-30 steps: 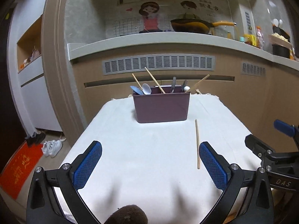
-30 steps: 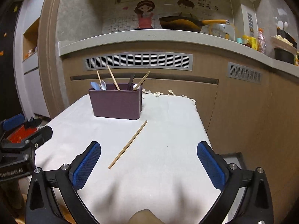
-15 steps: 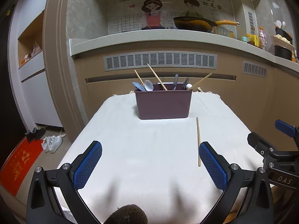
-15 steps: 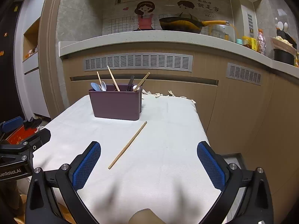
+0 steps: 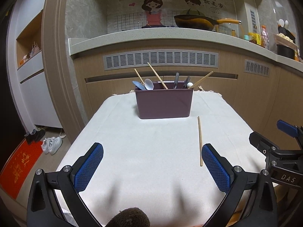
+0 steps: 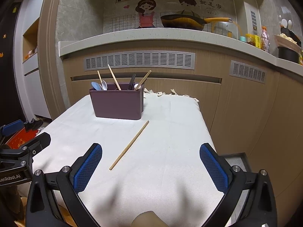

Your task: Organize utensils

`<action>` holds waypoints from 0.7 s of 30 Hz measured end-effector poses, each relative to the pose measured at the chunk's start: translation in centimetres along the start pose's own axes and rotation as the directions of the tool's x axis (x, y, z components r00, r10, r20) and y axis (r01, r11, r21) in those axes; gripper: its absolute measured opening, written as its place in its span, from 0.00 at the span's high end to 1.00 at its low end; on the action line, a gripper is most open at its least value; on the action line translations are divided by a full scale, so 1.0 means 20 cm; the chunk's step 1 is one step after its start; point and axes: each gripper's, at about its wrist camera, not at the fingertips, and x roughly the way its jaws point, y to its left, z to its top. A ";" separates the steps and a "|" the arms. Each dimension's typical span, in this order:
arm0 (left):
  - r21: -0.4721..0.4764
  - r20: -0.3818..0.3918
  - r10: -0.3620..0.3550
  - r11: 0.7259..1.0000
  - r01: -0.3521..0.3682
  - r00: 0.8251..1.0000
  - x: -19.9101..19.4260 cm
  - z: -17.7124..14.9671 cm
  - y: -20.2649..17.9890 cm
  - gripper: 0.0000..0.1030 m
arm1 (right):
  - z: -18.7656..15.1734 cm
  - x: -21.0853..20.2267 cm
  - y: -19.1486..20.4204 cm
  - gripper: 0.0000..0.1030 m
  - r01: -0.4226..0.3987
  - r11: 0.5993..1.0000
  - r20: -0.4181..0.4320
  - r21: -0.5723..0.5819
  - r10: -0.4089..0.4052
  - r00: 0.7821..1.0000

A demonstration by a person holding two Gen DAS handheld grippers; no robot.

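Nearly done, by the look of it — the purple utensil holder [image 5: 163, 102] ahead of both grippers already carries spoons, dark-handled pieces and three chopsticks. One loose chopstick [image 6: 129, 145] lies on the white cloth [image 6: 170, 132], just ahead of the right gripper [image 6: 151, 167], between it and the holder. Left gripper [image 5: 152, 167] and right both released, empty. Holder's inner compartments hidden; dark-handled utensils' types unclear.

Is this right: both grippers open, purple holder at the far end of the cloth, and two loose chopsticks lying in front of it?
Not quite: only one loose chopstick lies in front of the purple holder, as the right wrist view shows. Left gripper and right gripper are open.
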 end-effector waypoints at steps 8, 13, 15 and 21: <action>0.003 -0.009 -0.006 1.000 0.006 1.000 0.01 -0.01 0.00 0.00 | 0.00 0.00 0.00 0.01 -0.004 1.000 -0.004 0.001 0.004 1.000; 0.006 -0.009 -0.007 1.000 0.007 1.000 0.01 -0.01 0.00 0.00 | 0.00 0.01 -0.01 0.01 -0.009 1.000 -0.008 0.003 0.009 1.000; 0.007 -0.011 -0.008 1.000 0.008 1.000 0.01 -0.01 0.00 0.00 | 0.00 0.01 -0.01 0.01 -0.011 1.000 -0.010 0.002 0.011 1.000; 0.007 -0.013 -0.011 1.000 0.011 1.000 0.02 -0.02 0.01 0.00 | -0.01 0.02 -0.01 0.01 -0.020 1.000 -0.017 0.000 0.020 1.000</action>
